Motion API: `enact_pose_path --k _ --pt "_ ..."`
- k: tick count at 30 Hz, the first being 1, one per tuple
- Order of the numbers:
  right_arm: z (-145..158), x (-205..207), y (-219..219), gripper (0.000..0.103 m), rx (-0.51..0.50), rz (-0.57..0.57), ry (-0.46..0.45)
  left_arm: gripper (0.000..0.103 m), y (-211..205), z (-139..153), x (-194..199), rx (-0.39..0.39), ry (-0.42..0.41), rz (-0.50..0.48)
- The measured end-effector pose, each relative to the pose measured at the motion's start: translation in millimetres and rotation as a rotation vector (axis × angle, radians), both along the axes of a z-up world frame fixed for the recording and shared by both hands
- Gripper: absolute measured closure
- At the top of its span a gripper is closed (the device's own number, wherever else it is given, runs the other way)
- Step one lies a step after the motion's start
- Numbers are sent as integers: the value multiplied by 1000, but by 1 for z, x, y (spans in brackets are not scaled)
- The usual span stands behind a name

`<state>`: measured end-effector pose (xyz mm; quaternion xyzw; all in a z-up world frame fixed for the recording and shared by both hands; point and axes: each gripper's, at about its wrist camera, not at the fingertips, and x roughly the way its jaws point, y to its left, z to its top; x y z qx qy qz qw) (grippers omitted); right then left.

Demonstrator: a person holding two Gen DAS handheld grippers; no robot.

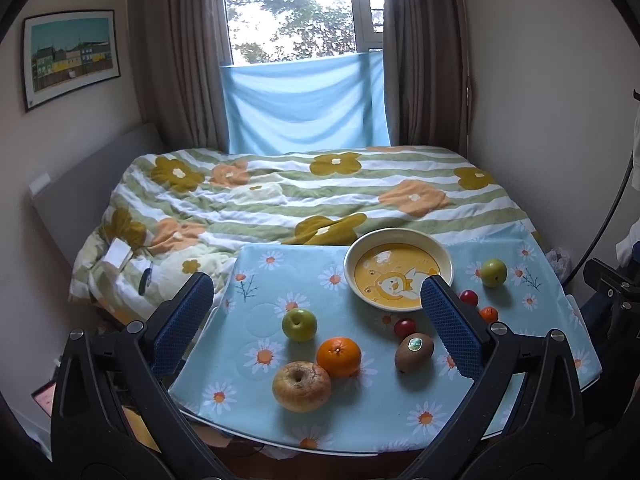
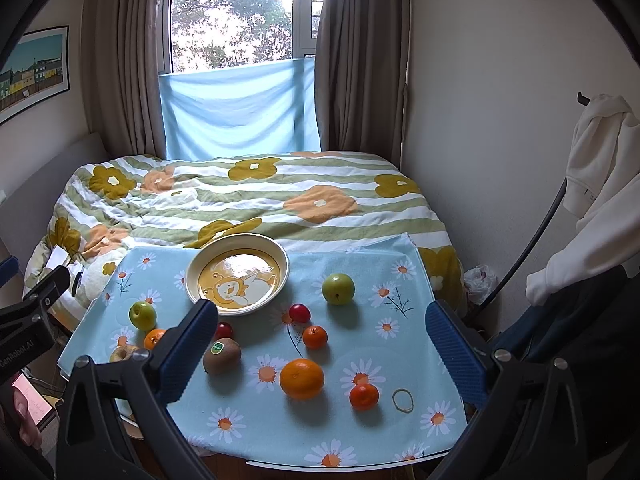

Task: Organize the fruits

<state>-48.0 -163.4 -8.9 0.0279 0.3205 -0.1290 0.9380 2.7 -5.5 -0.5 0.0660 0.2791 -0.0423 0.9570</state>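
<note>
A cream and yellow bowl (image 1: 400, 274) (image 2: 238, 274) stands empty at the back of a small table with a blue daisy cloth (image 1: 256, 312) (image 2: 400, 292). In the left wrist view a green apple (image 1: 299, 324), an orange (image 1: 339, 357), a yellowish apple (image 1: 301, 386) and a kiwi (image 1: 414, 352) lie near the front. My left gripper (image 1: 316, 292) is open and empty above them. In the right wrist view an orange (image 2: 301, 379), two tangerines (image 2: 364, 396) and a green apple (image 2: 338, 288) lie ahead. My right gripper (image 2: 320, 320) is open and empty.
A bed with a flowered quilt (image 1: 280, 200) lies right behind the table. A rubber band (image 2: 403, 400) lies at the table's front right. Two small red fruits (image 2: 299, 313) sit near the bowl. A white garment (image 2: 600, 184) hangs at the right.
</note>
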Motion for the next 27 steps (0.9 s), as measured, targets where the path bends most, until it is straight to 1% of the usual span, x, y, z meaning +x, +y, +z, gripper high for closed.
enact_pose_path --k 27 --pt "0 -1 -1 0 2 0 0 0 -5 1 0 3 -6 -1"
